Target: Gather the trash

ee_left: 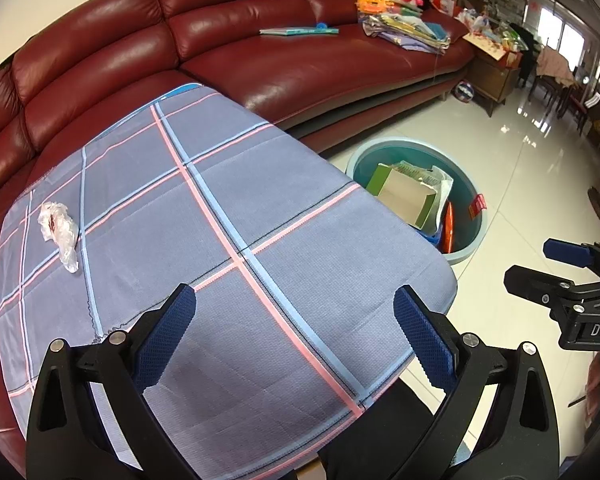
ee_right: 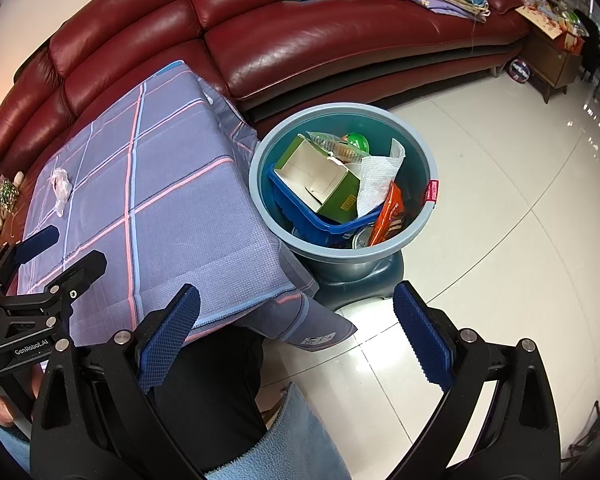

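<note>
A crumpled clear plastic wrapper (ee_left: 59, 233) lies at the far left of the table's blue plaid cloth (ee_left: 228, 280); it also shows in the right wrist view (ee_right: 61, 187). A teal bin (ee_right: 418, 152) stands on the floor right of the table, holding a green carton (ee_right: 324, 180), a paper towel, an orange packet and other trash; the left wrist view shows the bin (ee_left: 470, 246) too. My left gripper (ee_left: 296, 332) is open and empty above the table's near side. My right gripper (ee_right: 296, 332) is open and empty, above the table corner and floor, near the bin.
A dark red leather sofa (ee_left: 228, 36) curves behind the table, with a book (ee_left: 298, 31) and piles of papers and toys (ee_left: 404, 12) on it. White glossy tiles (ee_right: 500, 216) lie to the right. A wooden cabinet (ee_left: 492, 76) stands at the sofa's end.
</note>
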{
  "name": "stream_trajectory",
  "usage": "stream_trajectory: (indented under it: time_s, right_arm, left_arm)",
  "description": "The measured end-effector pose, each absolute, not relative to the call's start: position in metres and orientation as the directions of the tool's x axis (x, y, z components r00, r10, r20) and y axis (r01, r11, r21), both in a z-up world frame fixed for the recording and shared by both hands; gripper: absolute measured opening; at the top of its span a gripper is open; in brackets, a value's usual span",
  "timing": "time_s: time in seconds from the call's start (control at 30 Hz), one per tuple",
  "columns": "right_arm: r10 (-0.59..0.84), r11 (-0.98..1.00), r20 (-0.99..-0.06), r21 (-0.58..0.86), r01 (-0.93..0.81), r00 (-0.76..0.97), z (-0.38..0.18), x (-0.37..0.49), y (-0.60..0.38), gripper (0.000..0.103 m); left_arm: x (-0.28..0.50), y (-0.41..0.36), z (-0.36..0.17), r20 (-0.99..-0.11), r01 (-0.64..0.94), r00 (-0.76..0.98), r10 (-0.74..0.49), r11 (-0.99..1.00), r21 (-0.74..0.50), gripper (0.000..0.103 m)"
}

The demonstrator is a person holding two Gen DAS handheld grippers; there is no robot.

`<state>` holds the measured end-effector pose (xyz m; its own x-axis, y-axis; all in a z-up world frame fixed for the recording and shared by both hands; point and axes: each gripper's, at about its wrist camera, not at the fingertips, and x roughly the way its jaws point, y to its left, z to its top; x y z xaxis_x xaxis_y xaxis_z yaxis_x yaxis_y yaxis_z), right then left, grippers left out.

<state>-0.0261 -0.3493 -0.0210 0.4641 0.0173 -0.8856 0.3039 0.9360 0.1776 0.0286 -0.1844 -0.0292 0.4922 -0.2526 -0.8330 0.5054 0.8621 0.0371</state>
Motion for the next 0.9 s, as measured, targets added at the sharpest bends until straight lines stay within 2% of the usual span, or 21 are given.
stream_trajectory:
  time_s: [0.9]
  right_arm:
    - [-0.004,0.939,-0.888,0.155,0.308,0.46,-0.0215,-0.0261,-0.3514,0.093]
  left_arm:
    - [0.0283,-0.1864,-0.0361,-0.847,0.508,0.48,-0.229,0.86,0.055,0.099]
